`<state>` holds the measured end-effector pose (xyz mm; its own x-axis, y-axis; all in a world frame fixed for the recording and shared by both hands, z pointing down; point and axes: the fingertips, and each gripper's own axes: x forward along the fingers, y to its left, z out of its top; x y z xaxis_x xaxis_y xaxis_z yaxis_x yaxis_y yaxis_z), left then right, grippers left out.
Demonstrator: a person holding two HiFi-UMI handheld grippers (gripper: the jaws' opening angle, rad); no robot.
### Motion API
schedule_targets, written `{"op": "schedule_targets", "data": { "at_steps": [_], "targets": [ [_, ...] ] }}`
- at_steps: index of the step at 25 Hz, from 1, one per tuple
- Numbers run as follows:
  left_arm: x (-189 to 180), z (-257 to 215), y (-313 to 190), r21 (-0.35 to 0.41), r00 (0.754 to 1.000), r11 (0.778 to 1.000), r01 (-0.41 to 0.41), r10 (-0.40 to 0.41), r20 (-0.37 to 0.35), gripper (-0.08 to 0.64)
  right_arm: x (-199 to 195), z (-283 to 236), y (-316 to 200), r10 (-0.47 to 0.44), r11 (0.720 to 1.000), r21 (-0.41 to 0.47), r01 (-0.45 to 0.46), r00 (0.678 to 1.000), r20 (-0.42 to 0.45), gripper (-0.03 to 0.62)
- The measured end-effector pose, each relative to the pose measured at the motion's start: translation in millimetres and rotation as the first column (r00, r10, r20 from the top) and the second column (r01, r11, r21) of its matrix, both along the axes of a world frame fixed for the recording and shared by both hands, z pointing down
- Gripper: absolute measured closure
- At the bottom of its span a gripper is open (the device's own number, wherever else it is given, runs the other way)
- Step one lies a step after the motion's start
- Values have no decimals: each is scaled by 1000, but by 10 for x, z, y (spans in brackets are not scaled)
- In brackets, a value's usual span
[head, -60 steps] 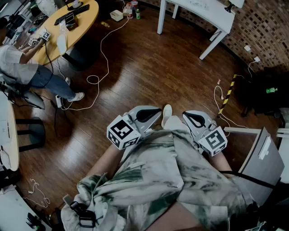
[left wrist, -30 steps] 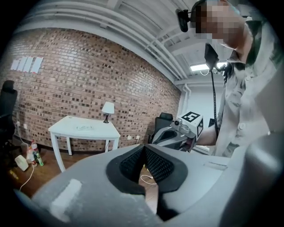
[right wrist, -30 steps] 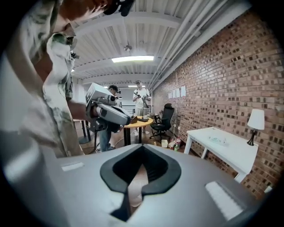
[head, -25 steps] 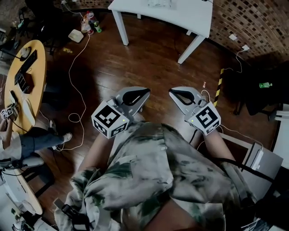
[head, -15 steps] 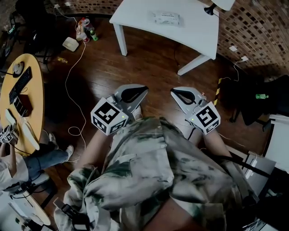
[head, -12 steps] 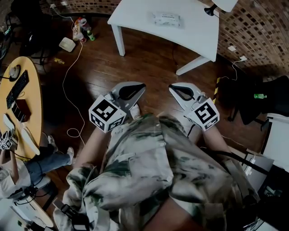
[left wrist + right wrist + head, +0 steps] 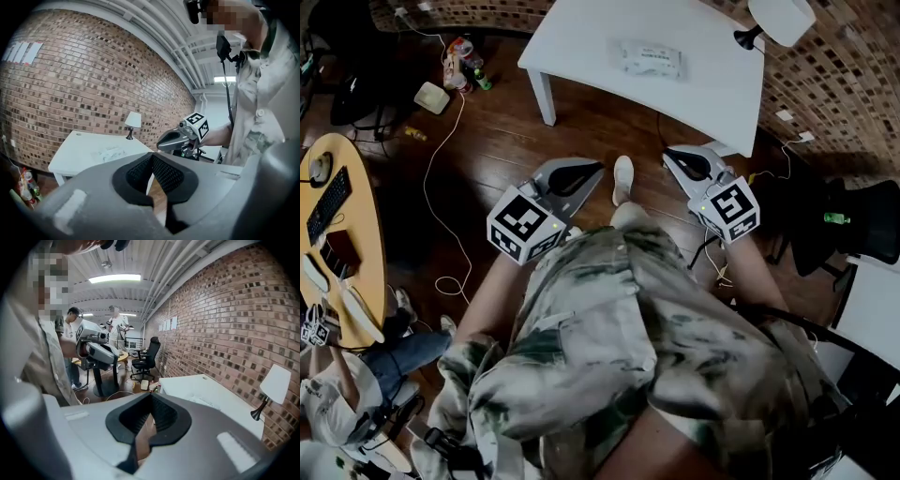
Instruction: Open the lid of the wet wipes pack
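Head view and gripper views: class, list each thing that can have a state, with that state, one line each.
left gripper: shut, empty, held in the air.
right gripper: shut, empty, held in the air.
wet wipes pack: flat on the white table, no gripper on it; lid too small to read.
lamp: upright on the table.

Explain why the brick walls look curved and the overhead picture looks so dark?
Head view: dim overall, and only the white table reads bright. Left gripper view: a wide-angle lens bows the brick wall and blackens the corners. Right gripper view: the same bowing, and the ceiling light glares white.
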<state>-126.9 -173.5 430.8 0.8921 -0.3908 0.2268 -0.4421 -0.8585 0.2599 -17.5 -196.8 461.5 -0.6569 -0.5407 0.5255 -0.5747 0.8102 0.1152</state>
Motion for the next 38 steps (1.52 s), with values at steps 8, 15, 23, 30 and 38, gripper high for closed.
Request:
{"op": "schedule_targets", "data": {
  "at_steps": [8,15,23,30,38],
  "targets": [
    [515,175,-1162,-1,993,1000,19,-19,116,557,528,532,-1428,-12,1000,9,12,999,-38,586],
    [1091,650,-2098,18,963,1000,-16,10,269,557,959,1266,-2391,-52,998,-49,45,986,-157,586],
    [1500,1262,-2869,-1,900,1000,-24,22,436,555,1102,1815,-2652,-183,978,-144,153,957,-227,586],
    [1694,1741,-3103,25,784,988,-154,106,612,550,1021,1996,-2622,-253,963,-170,209,918,-306,589],
    [1875,2076,-3078,59,608,943,-329,164,777,488,1019,2012,-2591,-230,968,-167,188,930,-288,594]
  ]
}}
